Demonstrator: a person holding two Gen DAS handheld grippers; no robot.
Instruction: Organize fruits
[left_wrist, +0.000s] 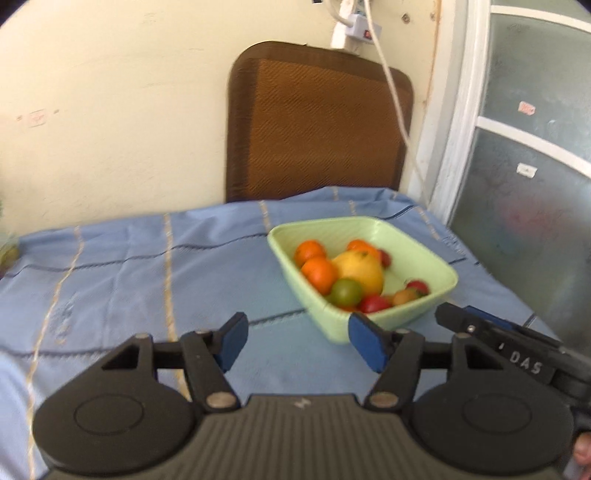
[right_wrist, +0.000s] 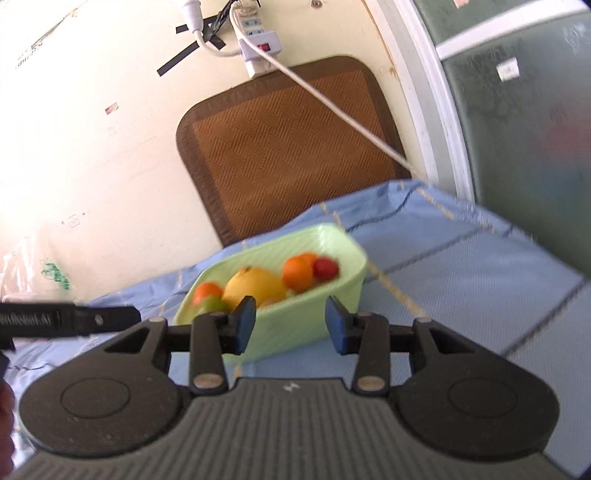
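My left gripper (left_wrist: 299, 341) hangs low over the blue striped tablecloth (left_wrist: 122, 266), its blue pads spread apart with only cloth showing between them; nothing is pinched. Just ahead of its right pad sits the pale green bowl (left_wrist: 436, 264), near the far right part of the table. In the bowl: a large yellow fruit (left_wrist: 364, 271) in the middle, oranges (left_wrist: 319, 275) to its left and behind, a green tomato (left_wrist: 345, 291) at the near side, small red tomatoes (left_wrist: 375, 303) along the near and right walls. My right gripper (right_wrist: 290, 325) is tilted and points at the same bowl from the other side; its pads stand parted with a gap between them, holding nothing, and the bowl's near wall shows through that gap. I cannot tell whether the pads touch the bowl. Each gripper's black body shows at the edge of the other's view. Behind the table a brown woven cushion (left_wrist: 314, 125) leans on the cream wall, with a white power strip (left_wrist: 354, 27) above it.
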